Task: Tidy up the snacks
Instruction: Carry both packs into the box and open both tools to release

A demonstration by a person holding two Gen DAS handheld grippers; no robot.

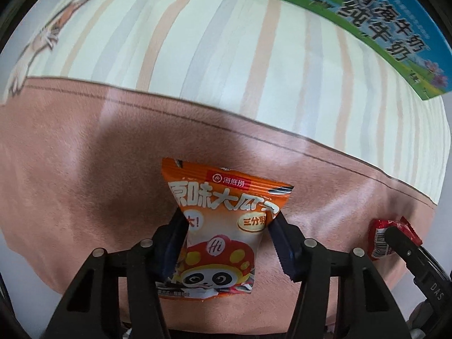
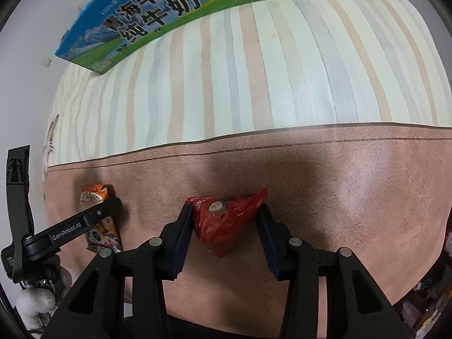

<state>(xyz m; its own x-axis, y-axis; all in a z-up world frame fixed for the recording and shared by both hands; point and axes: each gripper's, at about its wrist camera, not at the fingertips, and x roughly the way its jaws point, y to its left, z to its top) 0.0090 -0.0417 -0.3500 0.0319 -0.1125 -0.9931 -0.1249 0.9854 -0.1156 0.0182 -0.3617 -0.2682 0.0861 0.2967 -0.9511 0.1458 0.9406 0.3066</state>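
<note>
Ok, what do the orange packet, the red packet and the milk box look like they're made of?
Orange packet: thin glossy plastic film, seemingly; it creases where the pads pinch it and has a crimped end seal.
Red packet: the same sort of shiny film, crumpled and glinting.
Milk box: printed cardboard, likely, with flat faces and straight edges; slight sheen.

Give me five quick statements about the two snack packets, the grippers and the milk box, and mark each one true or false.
1. The left gripper is shut on the orange packet. True.
2. The right gripper is shut on a blue packet. False: it pinches the red packet.
3. The milk box lies at the far end of the striped cloth. True.
4. The orange packet shows a panda. True.
5. Both packets are inside the milk box. False: each is between a gripper's fingers over the pink part of the cloth, apart from the box.
</note>
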